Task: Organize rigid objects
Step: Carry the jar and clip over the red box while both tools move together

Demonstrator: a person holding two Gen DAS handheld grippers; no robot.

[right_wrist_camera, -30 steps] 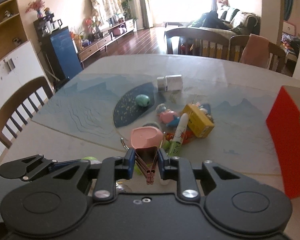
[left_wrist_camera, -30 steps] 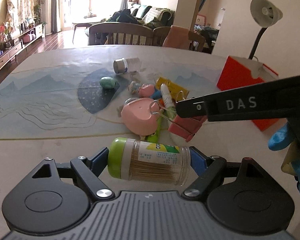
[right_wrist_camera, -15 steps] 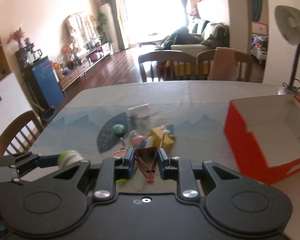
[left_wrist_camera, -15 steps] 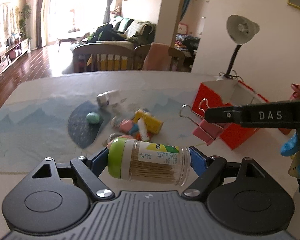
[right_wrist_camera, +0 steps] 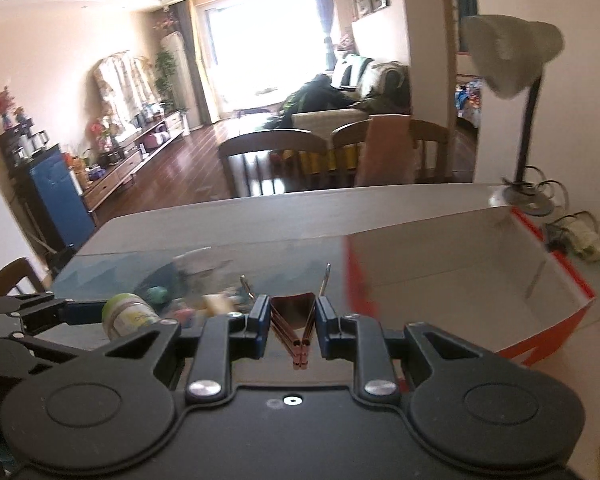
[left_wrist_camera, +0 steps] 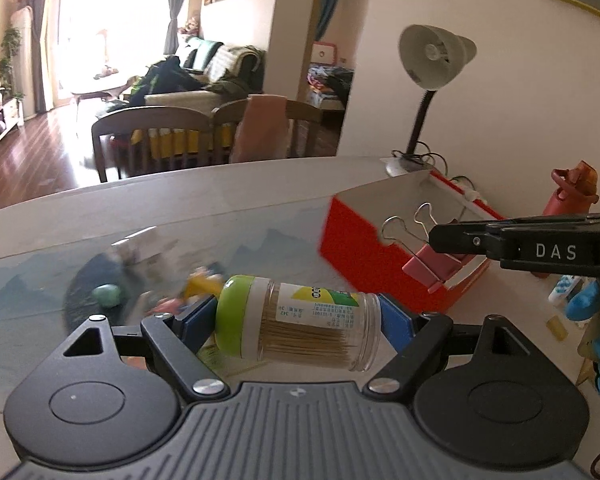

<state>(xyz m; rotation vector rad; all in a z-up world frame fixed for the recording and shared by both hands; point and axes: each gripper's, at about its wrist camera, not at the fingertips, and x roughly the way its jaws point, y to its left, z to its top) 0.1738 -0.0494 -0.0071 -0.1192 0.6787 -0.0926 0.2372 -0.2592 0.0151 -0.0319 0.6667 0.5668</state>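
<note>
I carry both loads toward the red box point(right_wrist_camera: 460, 276): left gripper point(left_wrist_camera: 300, 316) clamping the toothpick jar point(left_wrist_camera: 300, 320), right gripper point(right_wrist_camera: 290, 316) pinching the pink binder clip point(right_wrist_camera: 294, 320), which could slip and miss

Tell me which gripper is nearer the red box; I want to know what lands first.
Right. The right gripper, shut on the pink binder clip, is beside the red box, near its front wall. The left gripper, holding the toothpick jar, hangs farther back, left of the box.

— What sits on the counter point(right_wrist_camera: 284, 216)?
— A blue-patterned mat point(left_wrist_camera: 40, 272) with a blurred heap of small things point(left_wrist_camera: 172, 292), a green egg point(left_wrist_camera: 107, 295); beside it an open red box point(right_wrist_camera: 460, 280), and a desk lamp point(left_wrist_camera: 428, 80) behind.
</note>
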